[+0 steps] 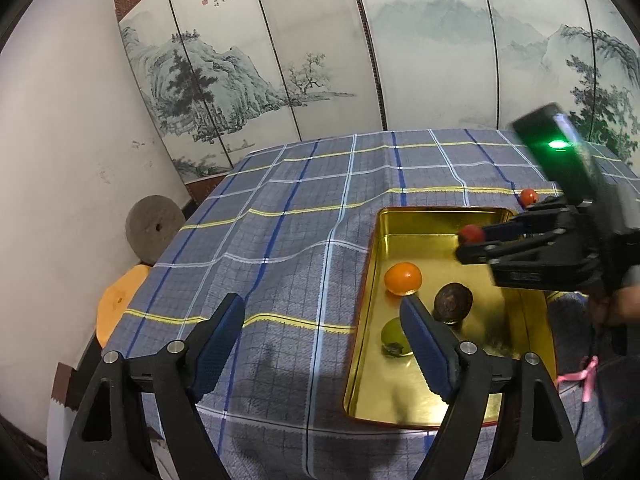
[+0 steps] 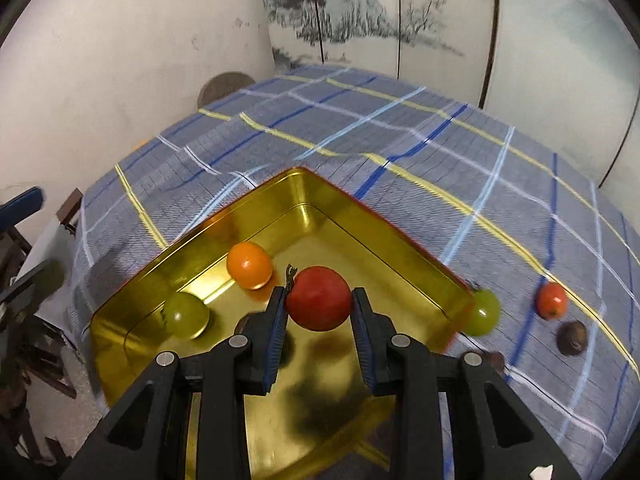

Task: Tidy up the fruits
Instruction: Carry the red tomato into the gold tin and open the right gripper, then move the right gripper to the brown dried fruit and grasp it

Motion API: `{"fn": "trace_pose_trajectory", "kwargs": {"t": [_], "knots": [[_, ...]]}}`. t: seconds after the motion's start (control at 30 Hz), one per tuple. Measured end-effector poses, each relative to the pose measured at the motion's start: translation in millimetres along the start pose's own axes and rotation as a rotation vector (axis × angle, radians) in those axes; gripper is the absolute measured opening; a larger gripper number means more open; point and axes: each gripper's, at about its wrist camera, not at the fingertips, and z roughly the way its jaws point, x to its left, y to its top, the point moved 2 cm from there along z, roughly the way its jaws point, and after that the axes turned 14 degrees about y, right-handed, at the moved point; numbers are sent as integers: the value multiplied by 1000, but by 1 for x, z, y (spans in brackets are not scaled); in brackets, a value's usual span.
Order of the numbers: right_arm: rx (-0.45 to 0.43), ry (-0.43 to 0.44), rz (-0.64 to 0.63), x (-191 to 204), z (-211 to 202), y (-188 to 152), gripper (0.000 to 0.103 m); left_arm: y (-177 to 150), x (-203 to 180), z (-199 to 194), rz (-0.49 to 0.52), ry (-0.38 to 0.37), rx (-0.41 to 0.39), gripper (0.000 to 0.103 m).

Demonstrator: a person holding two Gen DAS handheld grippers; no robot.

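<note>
A gold metal tray (image 1: 440, 212) lies on the checked tablecloth. In it rest an orange fruit (image 1: 403, 278), a dark brown fruit (image 1: 453, 302) and a green fruit (image 1: 394, 334). My left gripper (image 1: 322, 322) hangs open over the cloth just left of the tray, nothing between its fingers. My right gripper (image 2: 319, 294) is shut on a red tomato (image 2: 319, 298) and holds it above the tray (image 2: 384, 228), near the orange fruit (image 2: 250, 265) and green fruit (image 2: 186, 315). The left wrist view shows that gripper (image 1: 466, 242) over the tray's far right part with the tomato (image 1: 472, 234).
On the cloth right of the tray lie a green fruit (image 2: 482, 312), a red-orange tomato (image 2: 552, 300) and a dark brown fruit (image 2: 572, 338). A painted folding screen (image 1: 360, 60) stands behind the table. A stone disc (image 1: 154, 230) leans at the table's left edge.
</note>
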Motion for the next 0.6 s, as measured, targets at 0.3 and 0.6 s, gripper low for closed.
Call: {"fn": "trace_pose_trajectory", "kwargs": {"t": [0.3, 0.6], "knots": [[82, -27, -27, 3, 38, 28, 29, -3, -4, 12, 24, -11, 16, 81], [-73, 30, 47, 4, 24, 53, 45, -6, -4, 16, 32, -11, 25, 81]]}}
